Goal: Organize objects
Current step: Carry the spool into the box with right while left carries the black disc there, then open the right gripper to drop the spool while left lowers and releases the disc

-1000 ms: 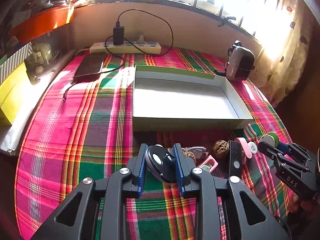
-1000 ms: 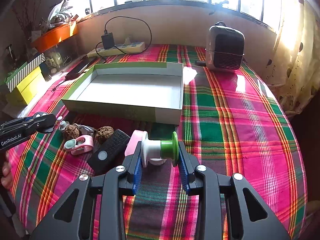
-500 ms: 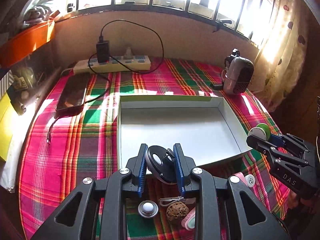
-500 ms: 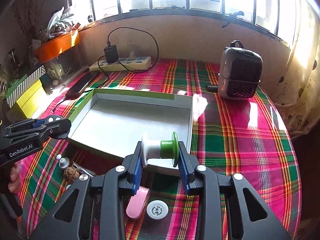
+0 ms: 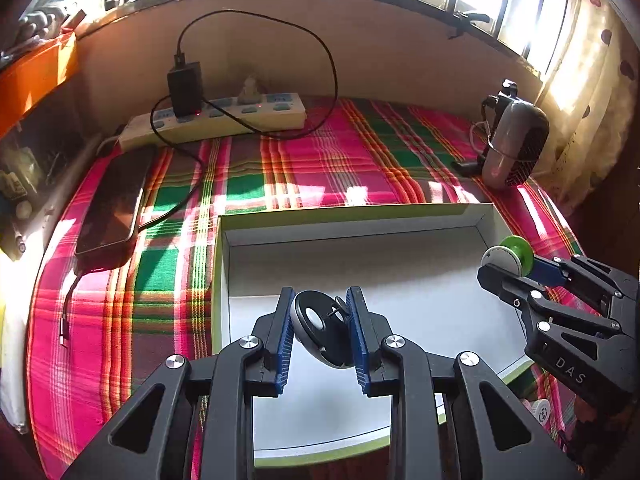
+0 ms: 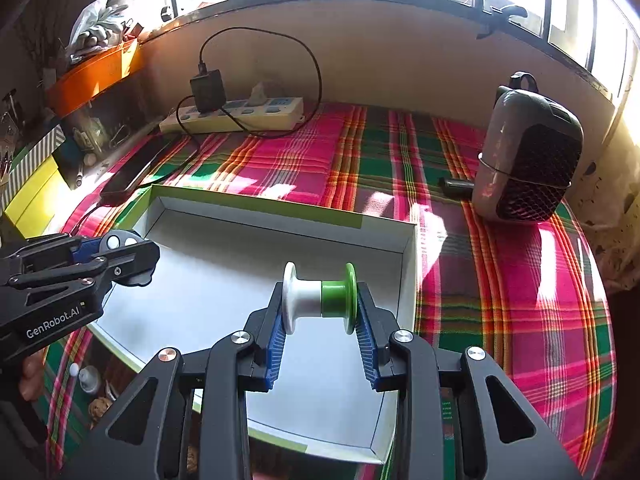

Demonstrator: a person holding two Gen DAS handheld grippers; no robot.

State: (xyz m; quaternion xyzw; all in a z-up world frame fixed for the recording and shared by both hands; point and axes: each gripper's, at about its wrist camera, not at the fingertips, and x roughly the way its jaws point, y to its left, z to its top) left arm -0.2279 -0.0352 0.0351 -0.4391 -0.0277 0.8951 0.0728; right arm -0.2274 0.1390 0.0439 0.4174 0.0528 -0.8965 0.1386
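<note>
Both grippers now over the box [image 5: 420,216] — jaws clamp disc [image 5: 320,330], spool [image 6: 320,296] — loose items half-hidden.

A plaid cloth [image 5: 320,160] covers the table. At its far edge lies a white power strip [image 5: 216,120] with a black charger [image 5: 184,88] plugged in; its cable runs to a dark phone [image 5: 114,200]. A small grey heater [image 6: 528,160] stands right, an orange tray [image 6: 96,74] upper left

White-and-green spool [image 6: 320,295] between right gripper [image 6: 321,322] pads — above open box [image 6: 280,216] (left gripper [image 6: 120,254] alongside)
</note>
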